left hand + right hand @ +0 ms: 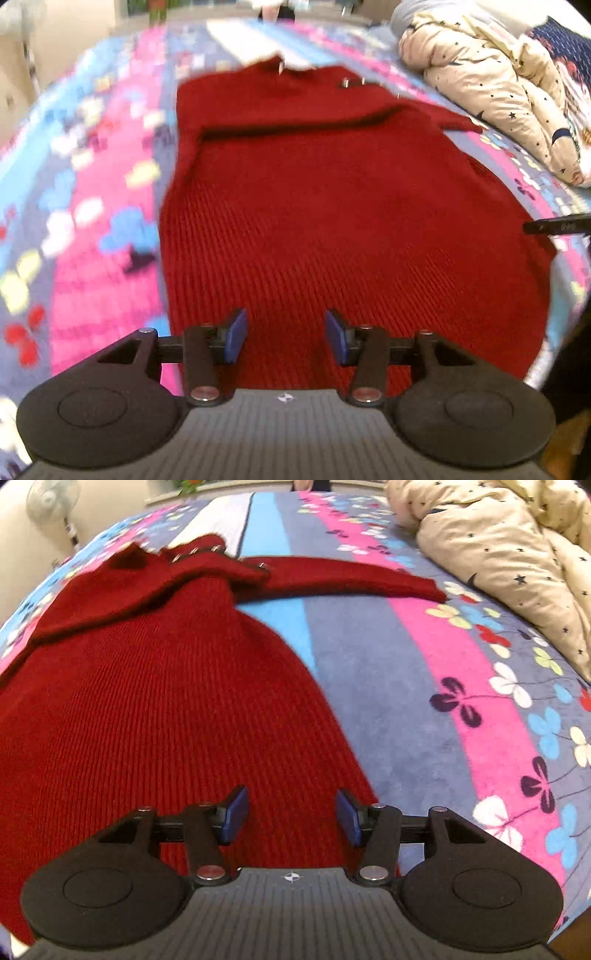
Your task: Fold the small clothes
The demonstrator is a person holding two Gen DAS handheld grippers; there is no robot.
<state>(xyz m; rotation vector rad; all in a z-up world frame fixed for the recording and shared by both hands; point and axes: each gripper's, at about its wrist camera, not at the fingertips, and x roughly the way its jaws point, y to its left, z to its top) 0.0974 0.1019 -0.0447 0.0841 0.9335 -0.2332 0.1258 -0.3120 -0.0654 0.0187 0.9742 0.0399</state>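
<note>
The red knit sweater (332, 206) lies flat on the bed (388, 672), its long axis running from the near hem straight away to the far collar, where small metal buttons (351, 82) sit. One sleeve is folded across the chest as a band from left to right; the other sleeve (343, 579) stretches out to the right over the striped, flowered sheet, ending well short of the beige star-print quilt (498, 554) heaped at the far right.

The left gripper (285, 336) hangs over the near hem, roughly at the middle of the body, jaws apart and holding nothing. The right gripper (291, 816) hangs over the near right corner of the hem, right where the cloth edge meets the sheet, jaws likewise apart and empty. I judge the right one better placed for the outstretched sleeve or that side edge; both face along the garment's length.
</note>
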